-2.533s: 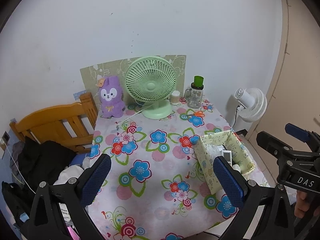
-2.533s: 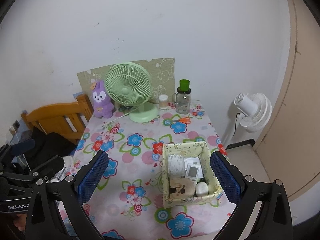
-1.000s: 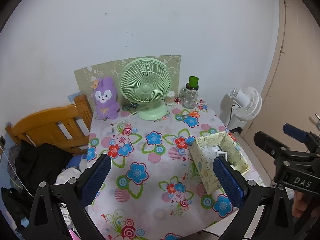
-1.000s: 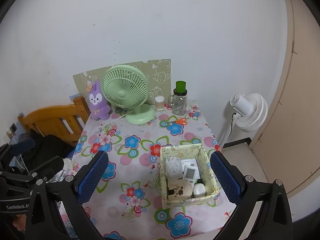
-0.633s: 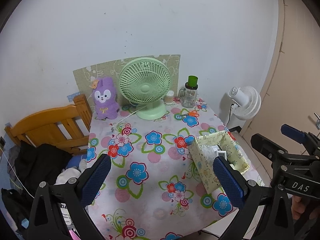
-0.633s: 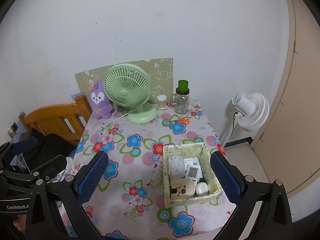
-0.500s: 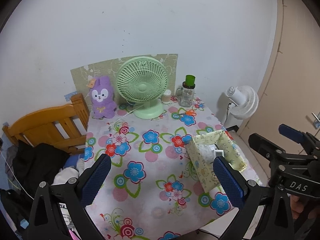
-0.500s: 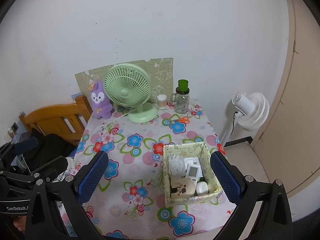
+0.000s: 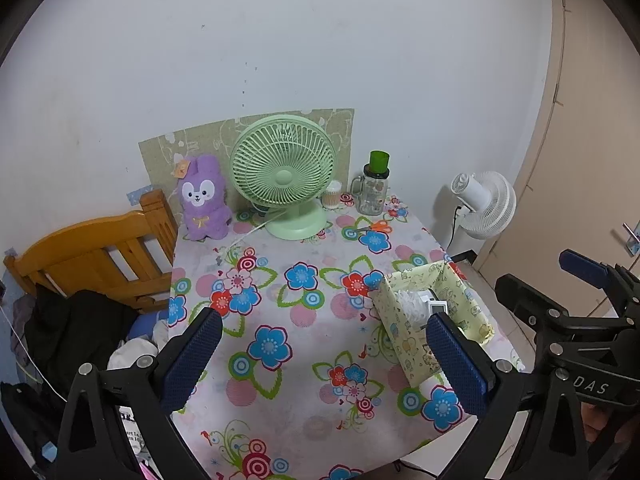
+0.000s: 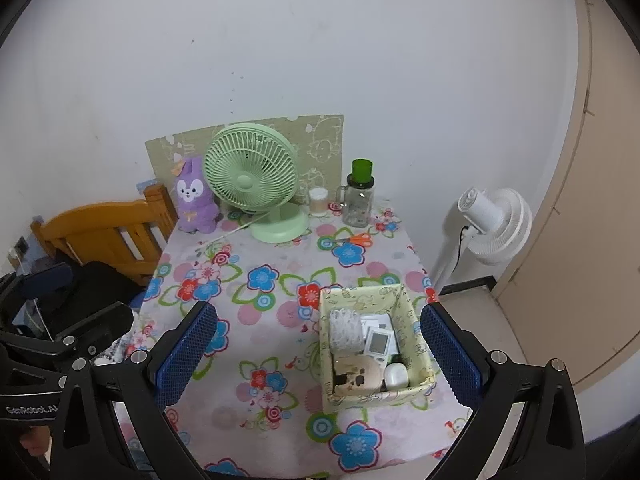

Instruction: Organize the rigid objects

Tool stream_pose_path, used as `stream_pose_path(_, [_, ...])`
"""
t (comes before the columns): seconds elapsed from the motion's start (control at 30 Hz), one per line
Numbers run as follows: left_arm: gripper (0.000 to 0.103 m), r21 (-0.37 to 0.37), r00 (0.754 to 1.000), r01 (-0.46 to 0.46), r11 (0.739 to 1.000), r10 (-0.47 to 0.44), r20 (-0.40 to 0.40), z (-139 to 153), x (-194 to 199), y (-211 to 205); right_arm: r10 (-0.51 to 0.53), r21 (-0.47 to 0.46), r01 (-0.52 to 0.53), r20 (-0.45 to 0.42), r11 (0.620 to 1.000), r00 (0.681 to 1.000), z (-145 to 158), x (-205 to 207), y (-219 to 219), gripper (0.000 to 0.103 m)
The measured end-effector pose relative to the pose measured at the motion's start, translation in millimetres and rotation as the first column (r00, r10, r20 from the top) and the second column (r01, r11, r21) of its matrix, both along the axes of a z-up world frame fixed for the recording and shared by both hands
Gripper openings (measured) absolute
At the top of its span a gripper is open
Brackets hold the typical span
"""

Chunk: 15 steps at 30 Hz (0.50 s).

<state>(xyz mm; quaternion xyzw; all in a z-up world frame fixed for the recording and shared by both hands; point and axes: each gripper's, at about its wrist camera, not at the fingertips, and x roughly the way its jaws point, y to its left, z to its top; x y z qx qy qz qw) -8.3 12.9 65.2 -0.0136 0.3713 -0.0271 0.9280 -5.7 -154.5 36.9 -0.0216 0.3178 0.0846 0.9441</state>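
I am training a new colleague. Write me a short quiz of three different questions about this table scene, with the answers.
1. True or false: the left tongs and the right tongs are both open and hold nothing.
2. Where do the orange scissors lie?
A. inside the yellow box
B. on the tablecloth in front of the glass jar
C. under the plush rabbit
3. Fill in: the white remote lies inside the ____.

Key
1. True.
2. B: they lie on the tablecloth in front of the glass jar.
3. The yellow box.
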Motion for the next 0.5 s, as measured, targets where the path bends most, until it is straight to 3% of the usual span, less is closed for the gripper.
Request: stream_pose_path(0.5, [0.103,0.01,1.0,0.002,1.0,-0.002,-0.018,-11,12,5,-0.014,0.009,0.014,-0.031,1.0,0.999,-11,17,6,0.103])
